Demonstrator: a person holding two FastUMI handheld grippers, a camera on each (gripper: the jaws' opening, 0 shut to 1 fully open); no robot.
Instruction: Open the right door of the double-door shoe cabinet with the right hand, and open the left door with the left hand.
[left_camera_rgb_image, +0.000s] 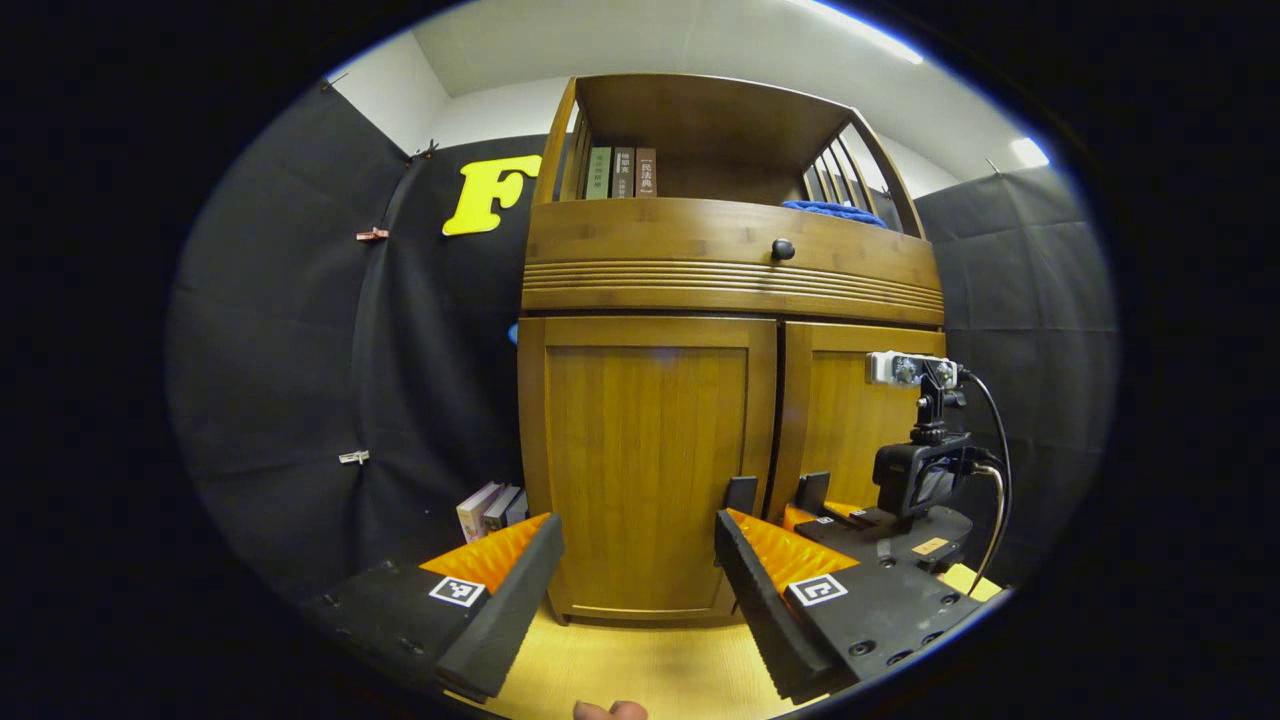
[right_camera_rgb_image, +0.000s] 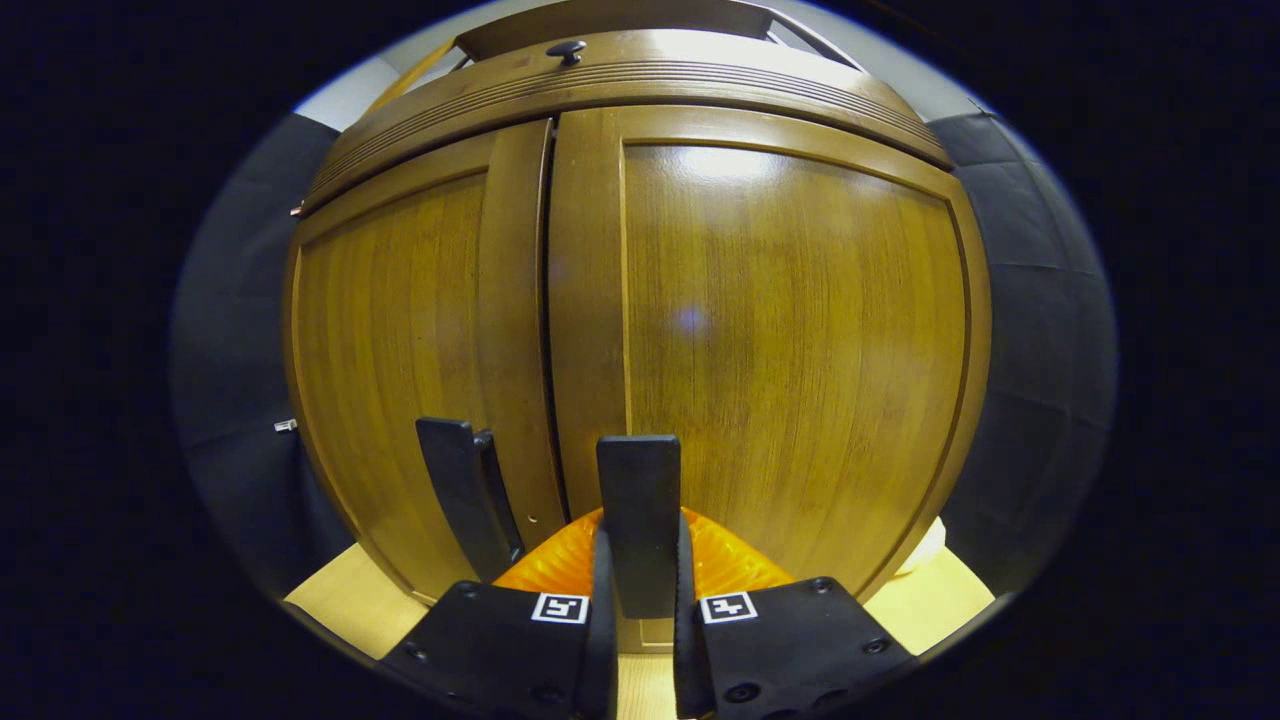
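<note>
You can see writing on the spines of the three small books (left_camera_rgb_image: 620, 172) on the wooden shelf, but it is too tiny to read.

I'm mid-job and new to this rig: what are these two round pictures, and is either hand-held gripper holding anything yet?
Each picture comes from a camera riding on one hand-held gripper. In the left gripper view, the left hand-held gripper is open, aimed at the shoe cabinet's left door; the other tool shows at right. In the right gripper view, the right hand-held gripper has closed both fingers on the right door's handle. The left door's handle is untouched. Both doors look shut. Books sit on the upper shelf.
</note>
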